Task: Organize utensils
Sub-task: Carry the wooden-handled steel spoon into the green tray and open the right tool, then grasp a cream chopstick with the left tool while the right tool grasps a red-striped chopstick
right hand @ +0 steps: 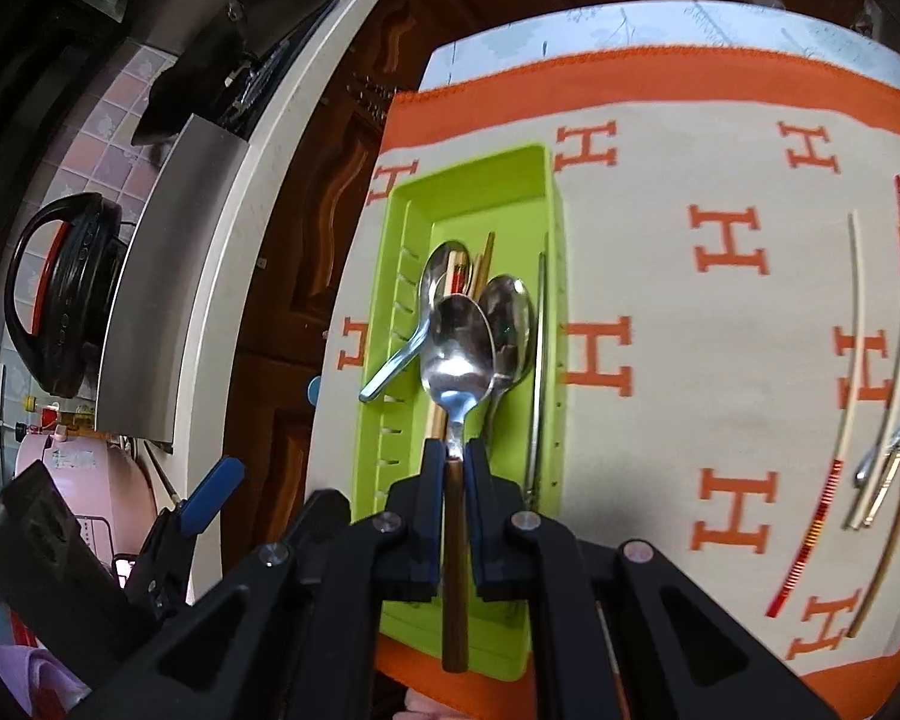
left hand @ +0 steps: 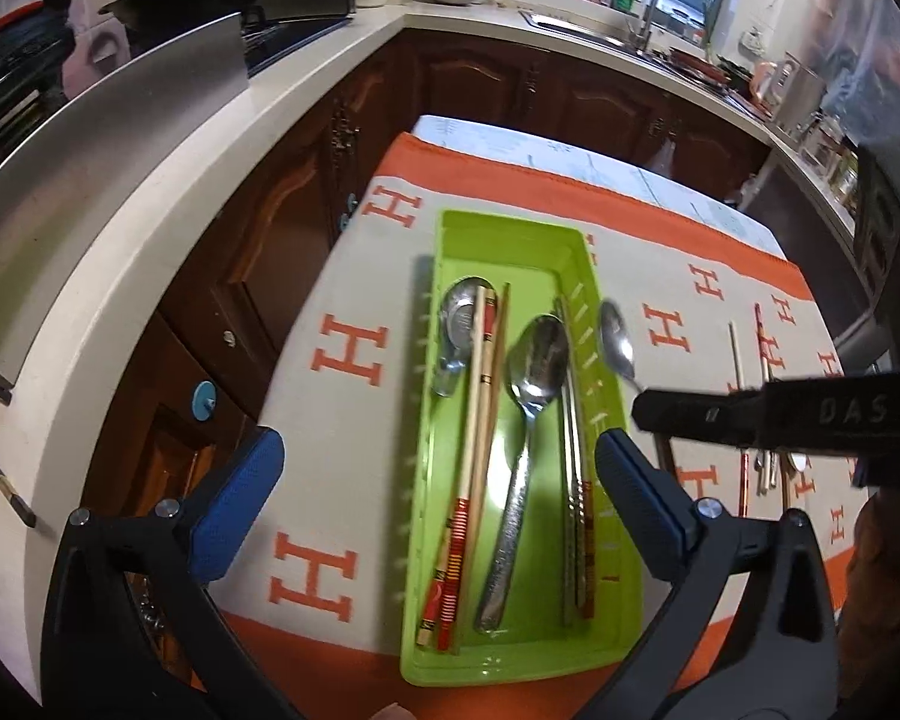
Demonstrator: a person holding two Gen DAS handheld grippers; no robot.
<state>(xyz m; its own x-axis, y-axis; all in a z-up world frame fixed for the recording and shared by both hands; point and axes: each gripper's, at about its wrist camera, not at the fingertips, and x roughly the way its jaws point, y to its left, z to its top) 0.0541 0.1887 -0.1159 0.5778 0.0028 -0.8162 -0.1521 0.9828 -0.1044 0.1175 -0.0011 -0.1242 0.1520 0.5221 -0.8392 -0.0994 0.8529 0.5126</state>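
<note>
A green tray [left hand: 450,228] lies lengthwise on the H-patterned cloth. Inside it are a short steel soup spoon [left hand: 459,324], wooden chopsticks [left hand: 480,420] with red-striped ends, a long steel spoon [left hand: 528,384] and metal chopsticks [left hand: 576,480]. My left gripper [left hand: 438,492] hovers open over the near half of the tray with nothing between its blue pads. My right gripper [right hand: 455,450] is shut on a wooden-handled spoon [right hand: 459,348], held above the tray [right hand: 402,198]; from the left wrist that spoon's bowl [left hand: 615,339] hangs just over the tray's right rim.
More chopsticks [right hand: 858,348] and cutlery [right hand: 894,450] lie loose on the cloth to the right of the tray. A white counter [left hand: 168,222] with dark wooden cabinets curves around the left and far sides; a sink [left hand: 582,27] sits at the back.
</note>
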